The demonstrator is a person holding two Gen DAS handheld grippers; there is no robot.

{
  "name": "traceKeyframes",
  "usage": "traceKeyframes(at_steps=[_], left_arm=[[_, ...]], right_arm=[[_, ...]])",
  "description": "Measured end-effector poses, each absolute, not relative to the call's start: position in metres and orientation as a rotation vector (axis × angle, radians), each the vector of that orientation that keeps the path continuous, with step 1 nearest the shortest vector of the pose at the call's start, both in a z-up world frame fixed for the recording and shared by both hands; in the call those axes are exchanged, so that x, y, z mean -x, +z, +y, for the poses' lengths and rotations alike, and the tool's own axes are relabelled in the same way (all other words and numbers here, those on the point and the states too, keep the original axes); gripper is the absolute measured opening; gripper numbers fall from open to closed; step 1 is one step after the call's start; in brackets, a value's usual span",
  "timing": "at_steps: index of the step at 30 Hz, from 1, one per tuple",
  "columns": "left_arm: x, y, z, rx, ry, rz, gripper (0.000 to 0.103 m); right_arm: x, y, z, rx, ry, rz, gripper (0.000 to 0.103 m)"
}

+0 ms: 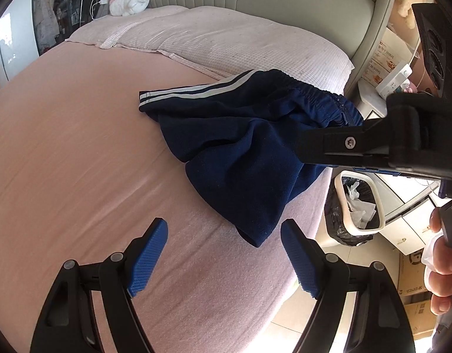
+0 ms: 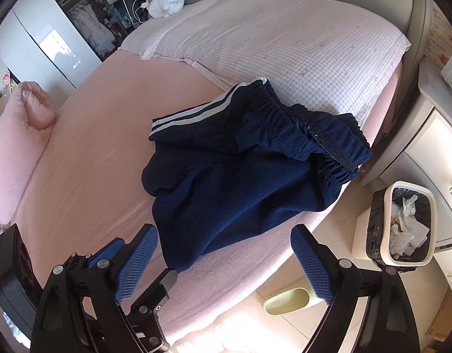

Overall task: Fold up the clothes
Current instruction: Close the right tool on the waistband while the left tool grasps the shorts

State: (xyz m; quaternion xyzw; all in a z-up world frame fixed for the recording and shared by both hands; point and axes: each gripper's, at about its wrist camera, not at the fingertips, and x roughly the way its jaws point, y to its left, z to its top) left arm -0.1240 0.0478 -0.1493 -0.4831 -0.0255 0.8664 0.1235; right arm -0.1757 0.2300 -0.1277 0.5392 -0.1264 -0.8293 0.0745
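Crumpled navy shorts (image 1: 240, 147) with white side stripes and an elastic waistband lie on the pink bed (image 1: 64, 147), near its right edge. They also show in the right wrist view (image 2: 240, 182). My left gripper (image 1: 226, 259) is open and empty, hovering just short of the shorts' lower hem. My right gripper (image 2: 226, 261) is open and empty above the shorts' near edge. In the left wrist view the right gripper's black body (image 1: 373, 144) reaches in from the right over the waistband. The left gripper's body (image 2: 131, 294) shows at the right wrist view's lower left.
A checked pillow (image 2: 284, 44) lies behind the shorts. A pink quilt (image 2: 16, 153) sits at the bed's left. A white soft toy (image 2: 167, 4) rests by the headboard. A lined waste bin (image 2: 402, 223), a nightstand (image 2: 438, 135) and a slipper (image 2: 287, 297) stand off the bed's right side.
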Motion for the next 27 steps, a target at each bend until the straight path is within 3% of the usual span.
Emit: traceKeyframes(at_steps=[7,11,14,21,25,27], left_arm=[[0.123,-0.162,0.061,1.42,2.513,-0.034,0.078],[0.127,-0.168,0.066,1.419,2.511,-0.034,0.078],[0.131,-0.172,0.068,1.419,2.507,-0.028,0.078],[0.135,-0.176,0.07,1.356,2.555,0.021,0.078],[0.137,-0.178,0.068,1.34,2.577,-0.002,0.078],[0.138,-0.179,0.069,1.338,2.583,0.008,0.078]], right_arm=[[0.188,-0.152,0.237,-1.712,-2.41,-0.577,0.087],[0.193,-0.173,0.253,-1.809,-2.321,-0.818,0.068],[0.196,-0.186,0.262,-1.817,-2.241,-0.983,0.064],[0.206,-0.185,0.255,-1.762,-2.313,-0.905,0.062],[0.217,-0.192,0.25,-1.768,-2.309,-0.894,0.05],[0.219,-0.194,0.247,-1.766,-2.302,-0.896,0.05]])
